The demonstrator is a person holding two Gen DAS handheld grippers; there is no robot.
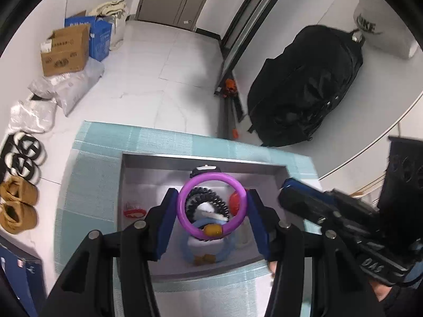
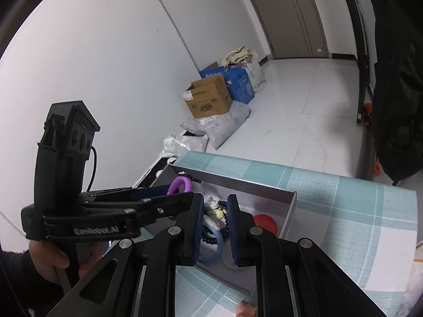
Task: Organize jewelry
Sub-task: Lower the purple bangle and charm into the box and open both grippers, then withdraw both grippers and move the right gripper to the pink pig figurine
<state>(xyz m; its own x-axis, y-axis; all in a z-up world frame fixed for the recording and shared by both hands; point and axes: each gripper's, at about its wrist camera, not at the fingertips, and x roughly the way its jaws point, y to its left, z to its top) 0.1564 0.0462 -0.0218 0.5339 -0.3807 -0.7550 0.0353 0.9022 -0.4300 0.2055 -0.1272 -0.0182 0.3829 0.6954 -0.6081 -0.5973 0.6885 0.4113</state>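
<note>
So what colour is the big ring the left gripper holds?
Purple ring, clearest in the left wrist view.

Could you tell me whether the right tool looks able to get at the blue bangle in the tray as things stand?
Probably yes. The right tool is empty and part open right over the blue bangle, with the tray uncovered. The dark bead string lies against the bangle and could get caught too.

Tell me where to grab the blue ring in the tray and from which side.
Probably from above, across the near arc of the blue ring, one finger inside the hole and one outside. It seems to lie flat in the tray, so its band is the only thin part. Its far arc sits under the purple ring held by the left gripper.
</note>
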